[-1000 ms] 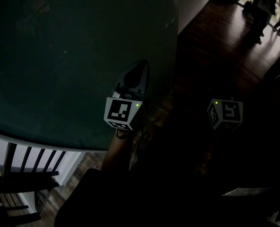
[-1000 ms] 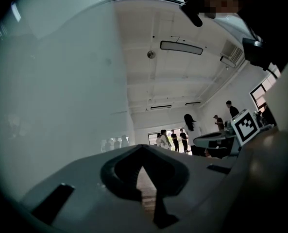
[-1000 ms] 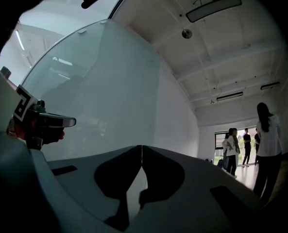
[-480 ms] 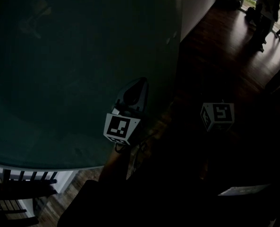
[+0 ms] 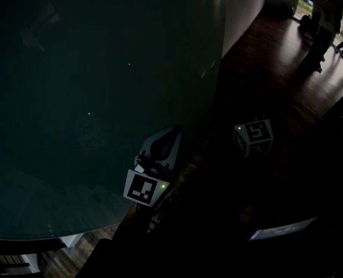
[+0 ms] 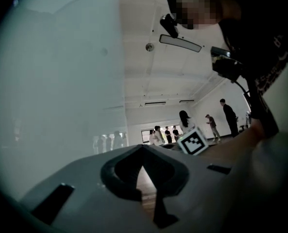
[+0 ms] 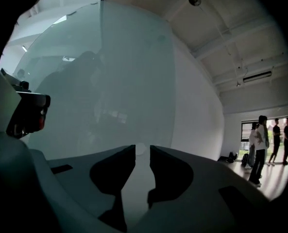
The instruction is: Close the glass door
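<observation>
The glass door [image 5: 90,97] is a big dark frosted pane that fills the left of the head view. It shows pale in the left gripper view [image 6: 56,91] and in the right gripper view [image 7: 110,81]. My left gripper [image 5: 172,132] is close against the pane near its right edge, with the tips shut together [image 6: 143,148] and nothing between them. My right gripper [image 7: 142,150] faces the pane with its jaws opening. A narrow gap shows between them, with a small pale round spot at the tips and no pad pressing on it. In the head view only its marker cube [image 5: 254,136] is visible.
A white wall [image 5: 243,4] stands past the door's right edge, and dark wood floor [image 5: 275,68] runs off to the right. Several people [image 5: 327,16] stand far off by a bright window [image 7: 267,140]. Part of a rail or chair [image 5: 9,262] shows at the lower left.
Both grippers have moved along the pane. The left one sits lower in the head view and the right cube has shifted left. The right jaws have parted. The rail at lower left has almost left view.
</observation>
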`<control>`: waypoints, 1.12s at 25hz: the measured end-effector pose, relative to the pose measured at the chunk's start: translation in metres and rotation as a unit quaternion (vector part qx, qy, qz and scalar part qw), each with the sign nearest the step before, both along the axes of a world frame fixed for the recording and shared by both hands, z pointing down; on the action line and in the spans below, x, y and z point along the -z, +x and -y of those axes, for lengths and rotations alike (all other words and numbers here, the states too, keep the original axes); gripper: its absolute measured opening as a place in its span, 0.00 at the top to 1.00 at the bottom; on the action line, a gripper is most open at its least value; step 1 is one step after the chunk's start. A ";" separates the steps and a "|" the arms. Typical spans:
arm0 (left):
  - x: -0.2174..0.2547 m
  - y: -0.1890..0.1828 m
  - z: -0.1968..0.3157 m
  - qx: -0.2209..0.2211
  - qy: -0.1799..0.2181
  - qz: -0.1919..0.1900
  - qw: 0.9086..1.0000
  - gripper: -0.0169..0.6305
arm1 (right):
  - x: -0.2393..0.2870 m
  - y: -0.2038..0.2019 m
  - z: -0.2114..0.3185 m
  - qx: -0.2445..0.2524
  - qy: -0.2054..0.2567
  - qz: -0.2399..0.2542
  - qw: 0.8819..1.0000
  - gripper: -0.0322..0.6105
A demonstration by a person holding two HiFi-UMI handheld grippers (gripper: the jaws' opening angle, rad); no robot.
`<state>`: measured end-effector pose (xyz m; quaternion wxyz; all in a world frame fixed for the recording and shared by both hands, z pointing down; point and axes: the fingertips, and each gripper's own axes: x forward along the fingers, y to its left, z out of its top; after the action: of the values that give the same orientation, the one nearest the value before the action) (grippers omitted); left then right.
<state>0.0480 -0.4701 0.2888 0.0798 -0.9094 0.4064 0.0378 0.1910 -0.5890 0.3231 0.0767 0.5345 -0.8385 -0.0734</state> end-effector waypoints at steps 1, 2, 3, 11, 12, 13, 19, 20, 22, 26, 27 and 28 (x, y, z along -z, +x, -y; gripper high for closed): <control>-0.002 0.003 0.003 -0.002 -0.002 0.007 1.000 0.97 | -0.004 -0.001 0.012 0.008 -0.007 -0.002 1.000 0.83; -0.003 0.006 0.008 -0.002 -0.005 0.011 1.000 0.97 | -0.007 0.000 0.024 0.013 -0.012 -0.003 1.000 0.82; -0.003 0.010 0.015 -0.001 -0.007 0.013 1.000 0.97 | -0.009 0.001 0.038 0.017 -0.016 -0.004 1.000 0.81; -0.021 0.013 0.029 0.000 -0.023 0.040 0.999 0.97 | -0.027 -0.013 0.097 0.037 -0.032 -0.008 0.999 0.81; -0.020 0.014 0.027 -0.001 -0.024 0.039 0.999 0.97 | -0.026 -0.014 0.100 0.039 -0.032 -0.007 0.999 0.80; -0.018 0.014 0.026 -0.001 -0.025 0.037 0.999 0.97 | -0.025 -0.015 0.104 0.042 -0.032 -0.005 0.999 0.79; -0.021 0.012 0.031 -0.008 -0.035 0.032 0.999 0.97 | -0.032 -0.027 0.138 0.059 -0.036 0.001 0.998 0.74; -0.024 0.012 0.028 -0.010 -0.038 0.036 0.999 0.97 | -0.033 -0.031 0.139 0.062 -0.037 0.000 0.997 0.74; -0.028 0.011 0.027 -0.015 -0.046 0.039 0.998 0.97 | -0.033 -0.037 0.144 0.062 -0.038 -0.003 0.997 0.74; -0.025 0.008 0.037 -0.014 -0.056 0.021 0.998 0.97 | -0.034 -0.047 0.156 0.066 -0.047 -0.001 0.997 0.74; -0.027 0.006 0.039 -0.012 -0.058 0.022 0.998 0.97 | -0.035 -0.049 0.157 0.068 -0.045 -0.002 0.997 0.74; -0.029 0.004 0.040 -0.010 -0.059 0.022 0.998 0.97 | -0.035 -0.051 0.157 0.070 -0.043 -0.002 0.997 0.74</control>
<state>0.0516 -0.5101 0.3178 0.0350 -0.9173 0.3966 -0.0057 0.1397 -0.7464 0.3585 0.0962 0.4704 -0.8761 -0.0432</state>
